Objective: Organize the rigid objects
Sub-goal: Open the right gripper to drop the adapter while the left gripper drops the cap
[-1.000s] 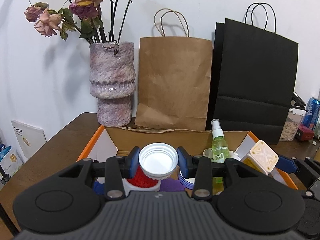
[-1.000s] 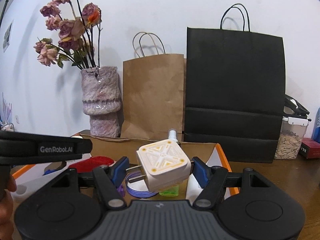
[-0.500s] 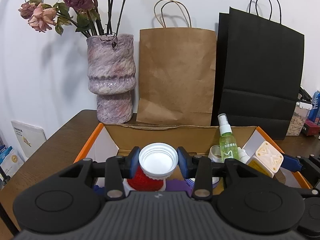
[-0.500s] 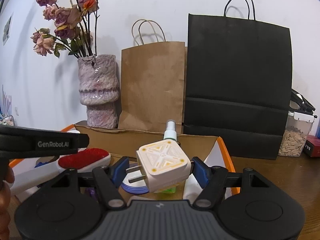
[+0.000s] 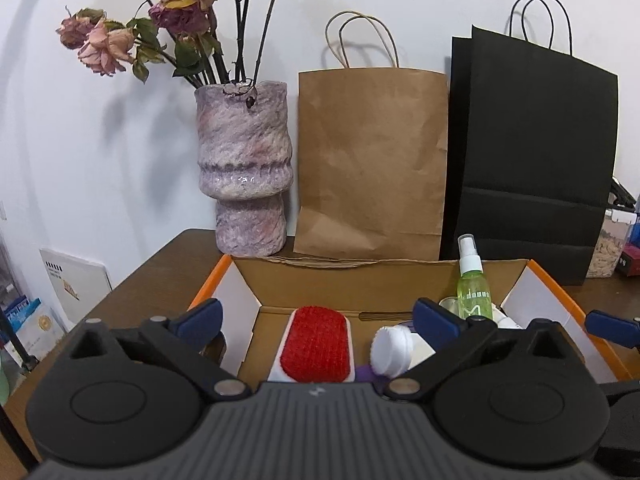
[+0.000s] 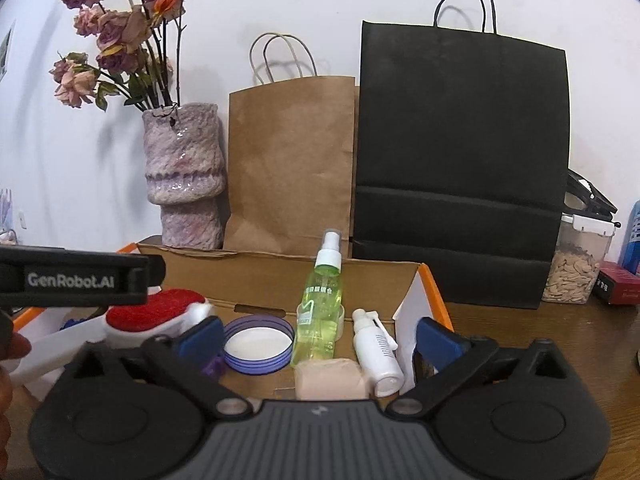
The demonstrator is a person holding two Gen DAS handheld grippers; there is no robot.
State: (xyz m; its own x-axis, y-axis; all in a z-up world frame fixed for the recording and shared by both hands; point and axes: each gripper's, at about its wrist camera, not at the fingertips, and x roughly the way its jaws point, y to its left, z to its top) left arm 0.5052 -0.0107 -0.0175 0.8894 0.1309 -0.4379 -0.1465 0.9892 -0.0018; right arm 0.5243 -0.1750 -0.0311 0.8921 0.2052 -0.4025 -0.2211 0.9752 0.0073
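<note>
- My left claw (image 5: 316,316) hangs over the near edge of an open cardboard box (image 5: 360,276) on a brown wooden surface (image 5: 160,276). Its jaws are opening wide, and nothing is pressed between them.
- Below the gap lies a lint brush (image 5: 316,344) with a red pad facing up, its long axis running away from me into the box.
- A white screw cap (image 5: 390,350) lies tipped on its side just inside the claw's right finger, apart from the pad.
- My right claw (image 6: 316,338) is also opening, with no grip on anything.
- In the box ahead of it, a green spray bottle (image 6: 320,312) stands upright with its nozzle up. Its label print is too small to read.
- A white spray bottle (image 6: 376,354) lies with its base towards me and its nozzle pointing away.
- A blue-rimmed lid (image 6: 258,344) lies flat, open side up, beside the left finger.
- A pale pink block (image 6: 330,378) sits nearest me.
- The other tool's black arm at the left edge reads "GenRobot.AI" (image 6: 70,280).
</note>
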